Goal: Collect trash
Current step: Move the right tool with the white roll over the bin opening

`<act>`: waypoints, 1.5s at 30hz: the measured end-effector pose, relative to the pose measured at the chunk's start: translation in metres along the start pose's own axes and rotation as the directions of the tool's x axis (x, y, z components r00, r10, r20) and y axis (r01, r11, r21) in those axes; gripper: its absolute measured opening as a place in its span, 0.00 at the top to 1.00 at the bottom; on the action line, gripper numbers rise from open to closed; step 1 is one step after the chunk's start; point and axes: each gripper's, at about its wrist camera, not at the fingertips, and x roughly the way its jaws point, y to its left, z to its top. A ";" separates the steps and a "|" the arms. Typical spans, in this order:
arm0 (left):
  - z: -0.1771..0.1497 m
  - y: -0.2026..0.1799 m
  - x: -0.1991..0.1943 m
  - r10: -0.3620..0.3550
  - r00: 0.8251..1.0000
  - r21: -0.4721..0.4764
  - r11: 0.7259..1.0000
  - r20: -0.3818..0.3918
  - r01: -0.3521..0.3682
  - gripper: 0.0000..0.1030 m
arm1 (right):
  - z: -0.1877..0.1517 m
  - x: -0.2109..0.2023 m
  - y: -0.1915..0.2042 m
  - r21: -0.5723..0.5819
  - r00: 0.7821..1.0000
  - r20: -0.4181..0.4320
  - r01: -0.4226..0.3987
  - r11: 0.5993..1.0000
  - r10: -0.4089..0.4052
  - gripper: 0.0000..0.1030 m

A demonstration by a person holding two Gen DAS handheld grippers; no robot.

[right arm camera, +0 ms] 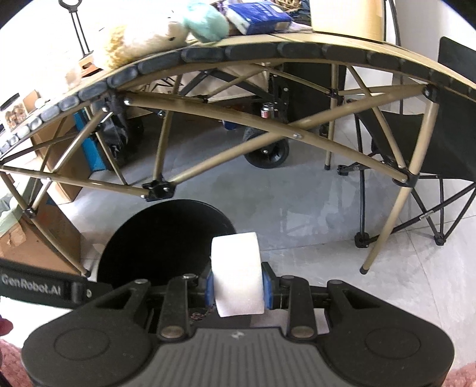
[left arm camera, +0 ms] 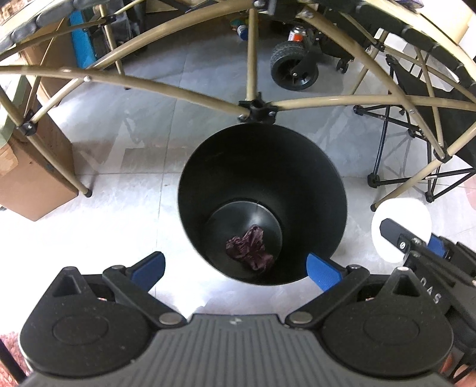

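I am standing over the pale tiled floor [left arm camera: 125,214] beside the folding table [right arm camera: 297,50], whose tan tube frame is spanning both views; a black folding chair [right arm camera: 416,143] is sitting at the right, cardboard boxes [left arm camera: 32,178] at the left, and a cart wheel [left arm camera: 293,67] is showing behind the frame; on the tabletop plush toys [right arm camera: 166,32] and a blue packet [right arm camera: 258,15] are lying near the edge. The black trash bin [left arm camera: 261,166] is standing open on the floor just in front of the frame's centre joint; at its bottom a crumpled purple wrapper [left arm camera: 250,248] is lying, plastic or foil, I cannot quite tell in the dark. My left gripper [left arm camera: 235,269] is hanging above the bin's near rim, pointing steeply down, its blue pads spread wide with nothing between them. My right gripper [right arm camera: 238,288] is clamping a white roll of tissue [right arm camera: 236,274] between its blue pads, pressing on the roll's two flat ends; the roll is sitting in the air just beside the bin's rim, toward the right in the left-wrist view, and apart from the bin itself.
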 end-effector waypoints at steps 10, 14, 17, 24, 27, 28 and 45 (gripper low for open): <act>-0.006 0.039 0.001 0.018 1.000 -0.056 0.998 -0.015 -0.019 0.00 | 0.012 -0.001 0.037 -0.028 0.998 -0.018 -0.054 0.998 0.053 0.72; -0.010 0.058 0.004 0.032 0.999 -0.084 0.996 -0.017 -0.033 0.00 | 0.018 0.004 0.052 -0.021 0.995 -0.045 -0.095 0.995 0.094 0.72; -0.012 0.075 0.008 0.052 0.998 -0.114 0.992 -0.028 -0.055 0.00 | 0.022 0.009 0.065 -0.030 0.993 -0.062 -0.105 0.994 0.103 0.72; -0.018 0.110 0.016 0.078 0.995 -0.177 0.980 -0.058 -0.087 0.00 | 0.028 0.027 0.093 -0.050 0.986 -0.128 -0.114 0.992 0.107 0.72; -0.020 0.119 0.019 0.083 0.994 -0.191 0.977 -0.070 -0.095 0.00 | 0.028 0.036 0.099 -0.056 0.982 -0.163 -0.108 0.993 0.098 0.72; -0.020 0.121 0.019 0.083 0.994 -0.194 0.976 -0.072 -0.096 0.00 | 0.027 0.039 0.101 -0.059 0.980 -0.177 -0.105 0.993 0.094 0.72; -0.019 0.125 0.034 0.100 0.989 -0.200 0.972 -0.113 -0.121 0.00 | 0.033 0.091 0.116 -0.089 0.946 -0.323 -0.050 0.995 0.019 0.72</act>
